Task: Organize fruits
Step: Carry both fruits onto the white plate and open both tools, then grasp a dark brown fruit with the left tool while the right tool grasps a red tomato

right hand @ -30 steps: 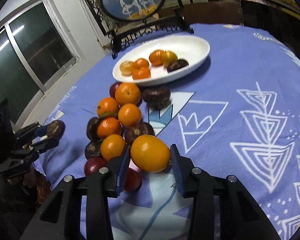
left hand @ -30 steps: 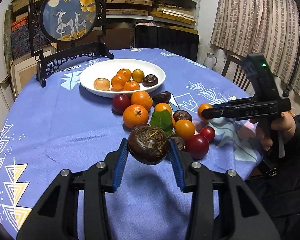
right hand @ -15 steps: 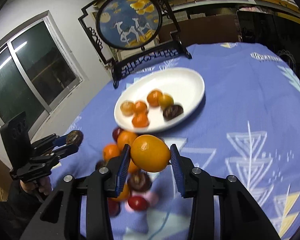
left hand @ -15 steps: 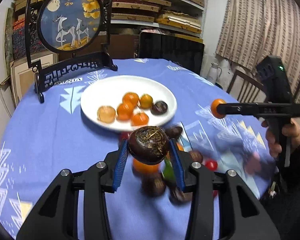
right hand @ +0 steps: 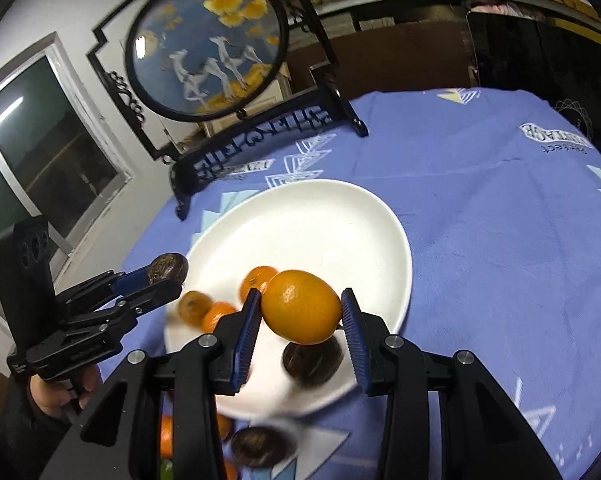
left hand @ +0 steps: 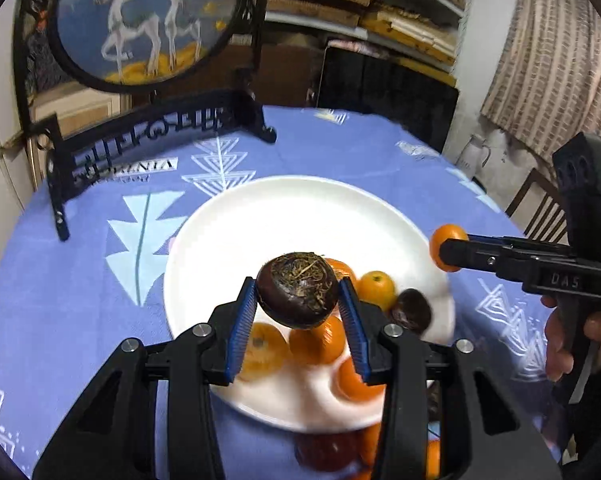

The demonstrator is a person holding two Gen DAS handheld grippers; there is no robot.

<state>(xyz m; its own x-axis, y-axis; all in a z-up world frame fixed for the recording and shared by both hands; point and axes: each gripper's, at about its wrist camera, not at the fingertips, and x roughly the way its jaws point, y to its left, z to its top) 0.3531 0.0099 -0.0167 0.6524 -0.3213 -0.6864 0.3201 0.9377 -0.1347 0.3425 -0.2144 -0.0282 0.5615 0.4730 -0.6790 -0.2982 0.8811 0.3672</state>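
The tablecloth [left hand: 332,160] is periwinkle blue, printed with pale blue triangles and white line-drawn triangle shapes. The plate [left hand: 284,216] is plain white. On it lie small orange fruits [left hand: 376,288] and a dark brown one [left hand: 412,312]. The left gripper [left hand: 298,320] is black with blue ribbed pads and carries a dark purple-brown fruit [left hand: 296,290] with a rough tan top. The right gripper [right hand: 300,322] is black and blue too, and its fruit [right hand: 300,306] is glossy orange. The round screen [right hand: 208,46] shows white deer and yellow leaves on blue, in a black frame.

Plate [left hand: 300,208] fruits motion-blurred, fruit pile [right hand: 256,446] behind jaws, cut off
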